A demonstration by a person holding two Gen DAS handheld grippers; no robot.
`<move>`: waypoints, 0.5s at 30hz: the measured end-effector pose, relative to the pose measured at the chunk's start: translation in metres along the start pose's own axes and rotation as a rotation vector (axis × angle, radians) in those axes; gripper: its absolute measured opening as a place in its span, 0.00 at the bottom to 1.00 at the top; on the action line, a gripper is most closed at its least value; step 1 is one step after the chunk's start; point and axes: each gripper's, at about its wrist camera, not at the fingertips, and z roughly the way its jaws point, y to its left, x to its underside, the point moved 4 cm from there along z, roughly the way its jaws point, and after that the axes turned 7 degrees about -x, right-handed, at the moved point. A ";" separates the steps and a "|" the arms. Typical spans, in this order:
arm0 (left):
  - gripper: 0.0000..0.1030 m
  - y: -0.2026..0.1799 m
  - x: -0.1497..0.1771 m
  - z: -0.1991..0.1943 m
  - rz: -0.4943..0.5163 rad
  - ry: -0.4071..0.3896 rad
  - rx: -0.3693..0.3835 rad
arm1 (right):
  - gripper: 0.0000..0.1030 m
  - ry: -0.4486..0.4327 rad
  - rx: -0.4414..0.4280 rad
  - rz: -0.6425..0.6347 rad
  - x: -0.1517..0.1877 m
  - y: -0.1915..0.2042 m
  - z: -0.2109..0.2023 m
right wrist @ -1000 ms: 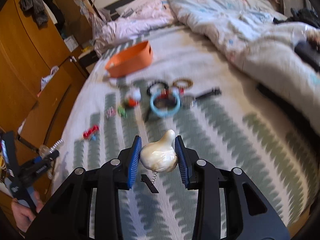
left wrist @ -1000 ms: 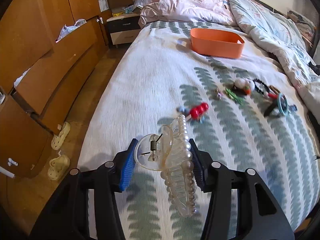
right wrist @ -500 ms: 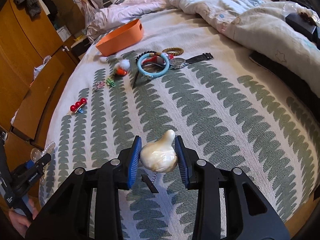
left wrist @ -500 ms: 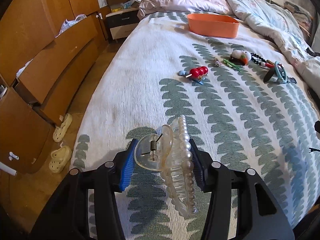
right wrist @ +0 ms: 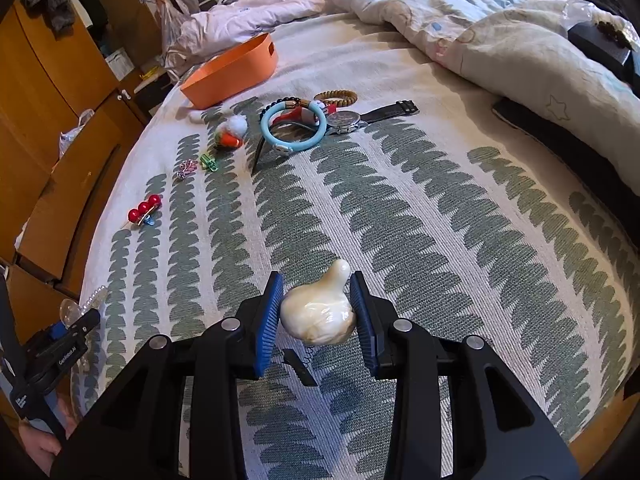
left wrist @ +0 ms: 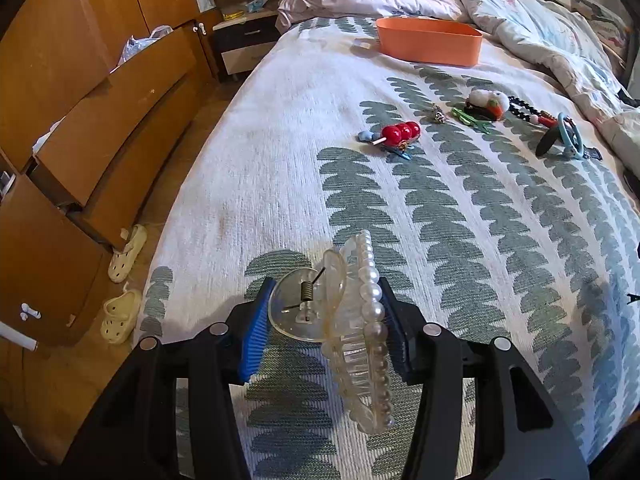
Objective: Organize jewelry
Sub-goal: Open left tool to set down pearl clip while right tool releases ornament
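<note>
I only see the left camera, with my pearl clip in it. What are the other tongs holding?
Observer: The right tongs are shut on a cream clip with a little spring under it.
Operator: Cool! Is there anything behind the blue ring that I can't see?
Observer: Yes, a watch lies right beside the blue ring, its black strap stretched out.
Operator: Anything else back there?
Observer: A brown bead bracelet lies just past the watch.
</note>
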 end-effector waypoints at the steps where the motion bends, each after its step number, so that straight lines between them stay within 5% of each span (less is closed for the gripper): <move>1: 0.49 0.001 0.000 0.001 -0.004 0.003 0.001 | 0.34 0.002 0.004 0.000 0.000 -0.001 0.000; 8: 0.50 0.006 -0.003 0.001 -0.028 0.007 0.000 | 0.35 -0.012 0.018 -0.001 -0.001 -0.002 -0.001; 15: 0.64 0.012 -0.010 -0.003 -0.054 -0.013 -0.001 | 0.38 -0.027 0.030 0.003 -0.003 -0.007 -0.001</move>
